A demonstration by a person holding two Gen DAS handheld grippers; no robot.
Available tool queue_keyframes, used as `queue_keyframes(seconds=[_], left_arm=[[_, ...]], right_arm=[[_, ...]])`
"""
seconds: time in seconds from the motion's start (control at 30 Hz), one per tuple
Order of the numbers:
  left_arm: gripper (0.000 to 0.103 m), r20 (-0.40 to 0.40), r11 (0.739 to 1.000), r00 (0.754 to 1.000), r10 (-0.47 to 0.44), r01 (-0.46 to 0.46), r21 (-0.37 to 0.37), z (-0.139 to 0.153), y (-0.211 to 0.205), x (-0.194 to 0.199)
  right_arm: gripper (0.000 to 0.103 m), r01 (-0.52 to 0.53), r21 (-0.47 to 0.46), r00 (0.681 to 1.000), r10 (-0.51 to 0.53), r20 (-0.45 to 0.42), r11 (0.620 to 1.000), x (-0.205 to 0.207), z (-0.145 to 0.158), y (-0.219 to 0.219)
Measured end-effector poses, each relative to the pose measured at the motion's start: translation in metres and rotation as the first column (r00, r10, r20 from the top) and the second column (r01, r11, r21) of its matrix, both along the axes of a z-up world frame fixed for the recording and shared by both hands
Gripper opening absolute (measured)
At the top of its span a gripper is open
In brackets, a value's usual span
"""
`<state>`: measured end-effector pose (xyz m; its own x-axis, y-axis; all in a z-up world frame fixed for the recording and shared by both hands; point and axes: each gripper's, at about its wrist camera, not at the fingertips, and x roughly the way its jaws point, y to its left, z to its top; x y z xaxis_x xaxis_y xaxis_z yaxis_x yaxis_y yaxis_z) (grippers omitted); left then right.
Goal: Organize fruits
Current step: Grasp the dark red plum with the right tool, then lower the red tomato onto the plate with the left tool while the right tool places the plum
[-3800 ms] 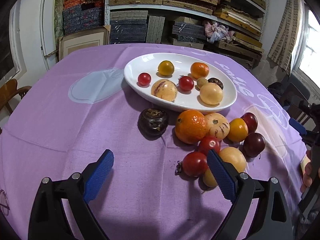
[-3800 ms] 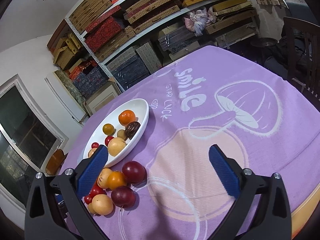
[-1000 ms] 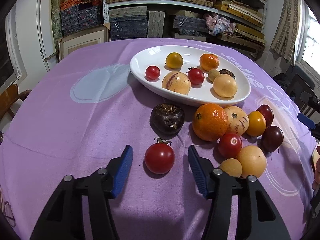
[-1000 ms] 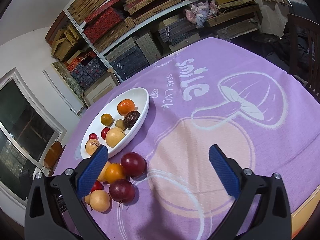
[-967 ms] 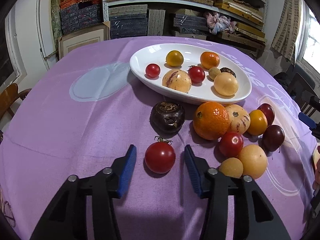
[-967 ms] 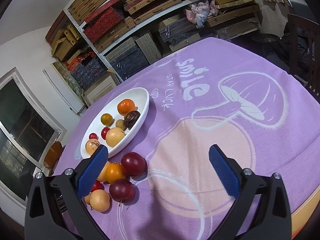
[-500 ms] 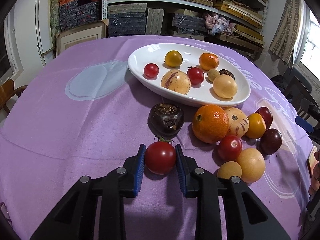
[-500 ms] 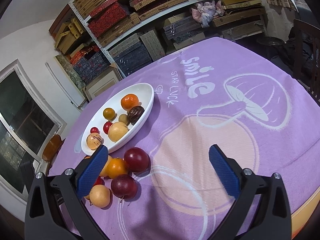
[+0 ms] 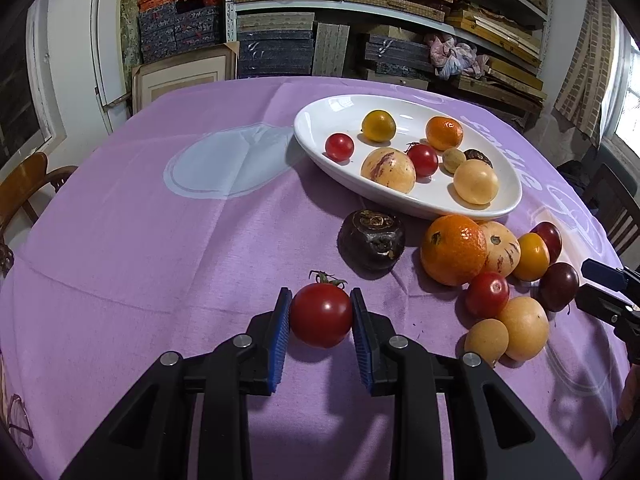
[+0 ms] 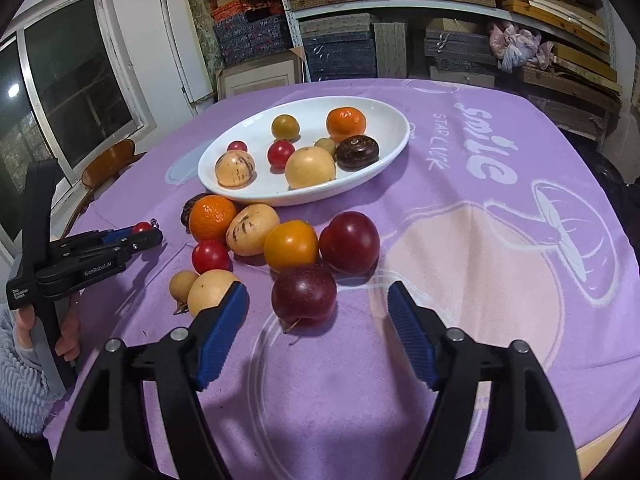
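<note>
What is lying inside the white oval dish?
The white oval dish holds eight fruits: two small red tomatoes, a tangerine, a yellow tomato, a dark round fruit, a striped melon, a pale yellow fruit and a small greenish one, partly covered.

A cluttered storeroom that doubles as a home dining corner. Metal shelving (image 9: 384, 4) fills the back wall, stacked tight with flat woven and fabric-covered boxes in tan, red and dark blue. A bundle of pink cloth (image 10: 516, 46) sits on one shelf. A framed panel (image 9: 182, 78) leans on the floor against the shelves beside a white wall. A round worktop under a purple cloth (image 10: 500, 208) printed with "smile" and a mushroom holds a white oval dish (image 10: 384, 120) of fruit. Wooden chairs (image 9: 24, 184) stand around it. A large window with a pale frame (image 10: 68, 76) shows darkness outside, and a patterned curtain (image 9: 580, 80) hangs at the far side.
</note>
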<state>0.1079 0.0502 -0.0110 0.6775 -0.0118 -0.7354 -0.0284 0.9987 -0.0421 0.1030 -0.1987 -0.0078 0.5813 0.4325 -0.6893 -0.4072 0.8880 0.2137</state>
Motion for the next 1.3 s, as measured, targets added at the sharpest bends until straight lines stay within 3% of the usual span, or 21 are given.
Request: queue_keyframes(seconds=[0.17,0.33,0.47,0.87,1.0,1.2,1.3], left_arm=[[0.030,-0.005,1.000,1.000,-0.003,0.003,0.000,-0.001,-0.002,0.000],[0.030,-0.004,1.000,1.000,-0.012,0.012,-0.003,-0.001,-0.004,-0.002],[0.030,-0.007,1.000,1.000,-0.021,0.021,-0.001,-0.002,-0.007,-0.001],[0.030,-0.014,1.000,1.000,-0.023,0.023,-0.018,-0.003,-0.007,-0.001],[0.030,0.013,1.000,1.000,-0.026,0.026,-0.018,0.001,-0.008,-0.004],[0.030,0.055,0.998,0.998,-0.022,0.025,-0.062,0.021,-0.004,-0.002],[0.030,0.063,0.999,0.998,-0.030,0.032,-0.037,0.034,-0.006,0.010]], right_arm=[[0.066,-0.026,-0.004,1.000,0.026,0.006,1.000,0.001,0.000,0.005],[0.046,-0.052,-0.034,0.998,0.050,-0.035,0.998,0.005,-0.013,0.019],[0.039,-0.045,-0.031,0.999,0.044,-0.026,0.999,0.005,-0.011,0.018],[0.037,-0.047,0.013,0.996,0.048,-0.076,0.999,0.016,-0.015,0.013],[0.037,-0.047,0.020,0.998,0.047,-0.032,0.999,0.010,-0.008,0.011],[0.037,-0.012,0.114,1.000,0.009,0.022,0.993,0.005,0.016,-0.007],[0.037,0.005,0.112,0.998,-0.013,0.064,0.994,0.009,0.035,-0.009]])
